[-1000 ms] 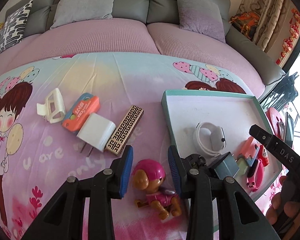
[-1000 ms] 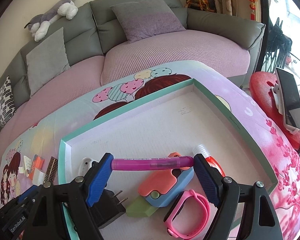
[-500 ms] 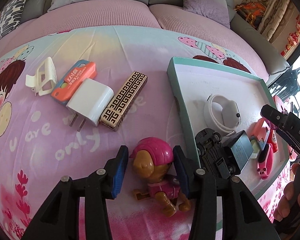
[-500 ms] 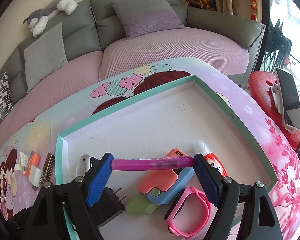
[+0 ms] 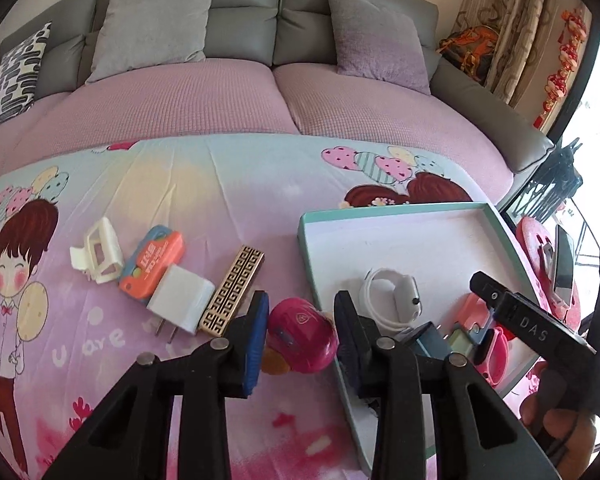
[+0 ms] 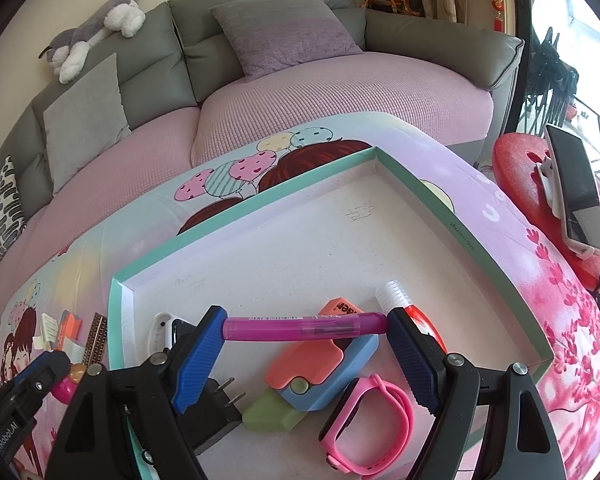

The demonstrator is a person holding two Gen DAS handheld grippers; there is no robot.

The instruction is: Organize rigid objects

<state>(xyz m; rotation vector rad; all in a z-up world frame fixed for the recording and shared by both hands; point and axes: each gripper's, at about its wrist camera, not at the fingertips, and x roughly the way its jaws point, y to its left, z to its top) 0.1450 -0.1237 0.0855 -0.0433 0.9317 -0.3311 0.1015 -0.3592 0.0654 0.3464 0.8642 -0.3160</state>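
While pointed down at the cartoon-printed cloth [image 5: 220, 200] on the tabletop, had the left hand-held gripper [image 5: 301, 310] clenched on the pink-helmeted brown plastic puppy toy [image 5: 306, 344], jaws having just been closing with the helmet between the blue pads. Found that toy at lower centre of the left wrist view, just left of the rim of the teal-edged shallow white box [image 5: 312, 264]. Saw, further left on the cloth, a gold fret-patterned bar [image 5: 232, 292] touching a white charger plug [image 5: 180, 298], then an orange-and-blue case [image 5: 152, 264] and a white plastic clip [image 5: 98, 256].

Over the box in the right wrist view, had the right hand-held gripper [image 6: 306, 318] grasping a magenta plastic pen [image 6: 284, 327] end to end, lying level between the pads. Noted beneath it, inside the box, an orange-and-blue cutter [image 6: 320, 368], a green eraser [image 6: 272, 414], a pink wristband [image 6: 364, 424] and a black plug adapter [image 6: 216, 396].
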